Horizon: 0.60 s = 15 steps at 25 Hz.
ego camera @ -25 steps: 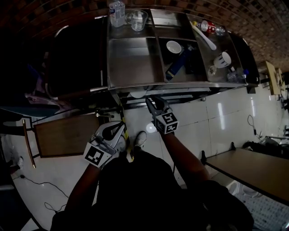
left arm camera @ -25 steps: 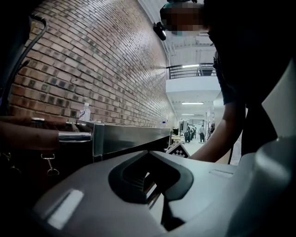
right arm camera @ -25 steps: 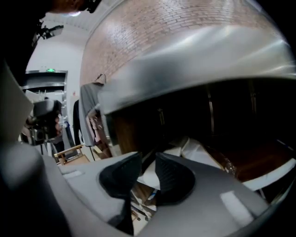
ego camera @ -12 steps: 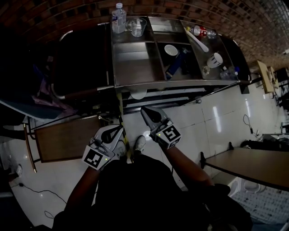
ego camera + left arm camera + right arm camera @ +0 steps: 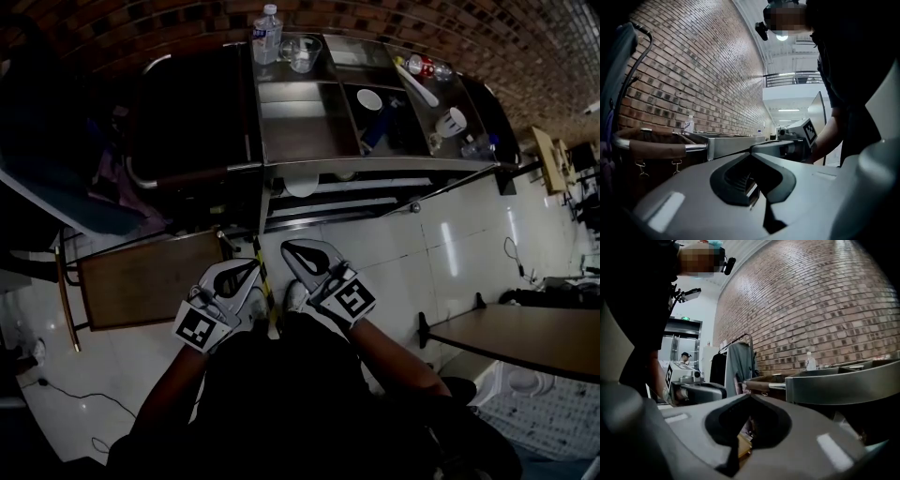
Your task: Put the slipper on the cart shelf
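Observation:
The steel cart (image 5: 309,169) stands ahead of me, with open trays on top and a darker lower shelf. On that lower shelf lies a white rounded thing (image 5: 302,185); I cannot tell whether it is the slipper. My right gripper (image 5: 289,248) is held low in front of my body, short of the cart, shut and empty. The left gripper (image 5: 251,270) sits beside it, also shut with nothing in it. In the left gripper view the left gripper's (image 5: 751,153) jaws meet. In the right gripper view the right gripper's (image 5: 750,397) jaws meet too.
The cart's top trays hold a water bottle (image 5: 267,21), a glass cup (image 5: 302,53), a bowl (image 5: 374,98), a mug (image 5: 452,122) and a white spoon (image 5: 422,82). A dark trolley (image 5: 187,112) stands left of the cart. A brown board (image 5: 141,286) is at left, a table (image 5: 525,347) at right.
My right gripper has drawn back from the cart's lower shelf toward my body, and its jaws have closed. The left gripper has hardly moved.

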Tool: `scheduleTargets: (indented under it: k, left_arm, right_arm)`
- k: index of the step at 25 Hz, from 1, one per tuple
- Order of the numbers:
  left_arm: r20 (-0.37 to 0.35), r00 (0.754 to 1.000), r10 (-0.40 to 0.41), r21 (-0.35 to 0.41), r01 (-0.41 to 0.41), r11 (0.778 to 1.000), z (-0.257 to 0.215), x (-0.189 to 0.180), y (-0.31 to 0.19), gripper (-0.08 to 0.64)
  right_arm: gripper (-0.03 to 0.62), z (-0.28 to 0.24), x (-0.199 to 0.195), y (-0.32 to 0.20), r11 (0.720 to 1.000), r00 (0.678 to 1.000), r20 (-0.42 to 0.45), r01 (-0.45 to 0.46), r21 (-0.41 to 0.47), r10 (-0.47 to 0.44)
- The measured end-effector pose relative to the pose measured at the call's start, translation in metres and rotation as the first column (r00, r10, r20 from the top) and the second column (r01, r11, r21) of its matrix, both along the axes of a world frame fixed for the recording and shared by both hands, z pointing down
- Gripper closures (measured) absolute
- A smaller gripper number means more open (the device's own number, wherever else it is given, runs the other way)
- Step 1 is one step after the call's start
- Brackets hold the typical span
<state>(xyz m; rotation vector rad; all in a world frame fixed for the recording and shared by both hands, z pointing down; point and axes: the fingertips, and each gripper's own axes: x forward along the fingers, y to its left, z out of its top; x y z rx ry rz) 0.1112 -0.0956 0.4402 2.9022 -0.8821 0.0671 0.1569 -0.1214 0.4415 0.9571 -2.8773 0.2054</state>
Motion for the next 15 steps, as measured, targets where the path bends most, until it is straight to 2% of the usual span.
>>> scheduleTargets:
  k: [5,15]
  left_arm:
    - [0.002,1.0,-0.029,0.005,0.029,1.0,0.002,-0.013,0.015,0.559]
    - [0.022,0.99,-0.142,-0.001,0.142,0.99,-0.012,-0.019,0.056,0.56]
  right_arm:
    - [0.591,-0.008,-0.02,0.022,0.999,0.999,-0.006,0.044,0.02,-0.044]
    - [0.591,-0.015,-0.04,0.068,0.985,0.984,0.032,0.174,-0.013,-0.174]
